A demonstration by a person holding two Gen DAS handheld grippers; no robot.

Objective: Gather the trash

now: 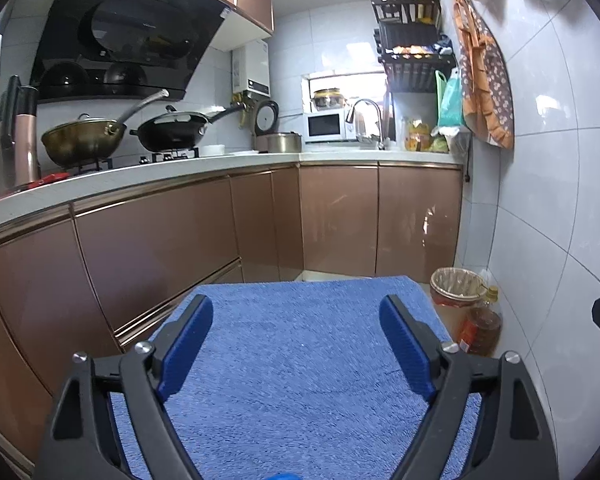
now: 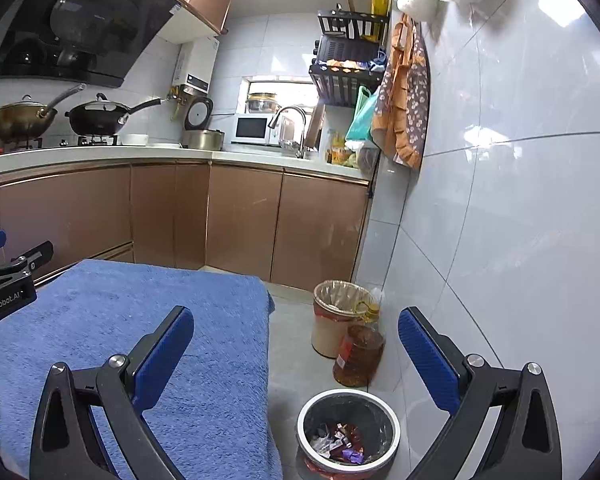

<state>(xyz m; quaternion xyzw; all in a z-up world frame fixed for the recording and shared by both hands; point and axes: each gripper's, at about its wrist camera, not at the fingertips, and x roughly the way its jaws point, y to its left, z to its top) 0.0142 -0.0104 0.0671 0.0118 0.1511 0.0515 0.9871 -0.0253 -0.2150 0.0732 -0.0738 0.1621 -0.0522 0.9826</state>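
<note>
A small round trash bin (image 2: 348,432) with a dark liner stands on the floor to the right of a table covered by a blue towel (image 2: 148,344). It holds several crumpled wrappers (image 2: 340,442). My right gripper (image 2: 296,332) is open and empty, held above the table's right edge and the bin. My left gripper (image 1: 296,320) is open and empty above the blue towel (image 1: 300,360); it also shows at the left edge of the right wrist view (image 2: 8,280). A small blue thing (image 1: 282,476) peeks in at the bottom of the left wrist view.
A taller lined bin (image 2: 338,316) and a bottle of amber oil (image 2: 358,356) stand against the tiled wall (image 2: 500,240). Brown cabinets (image 1: 180,248) with a white counter, stove and pans (image 1: 172,130) run along the left and back.
</note>
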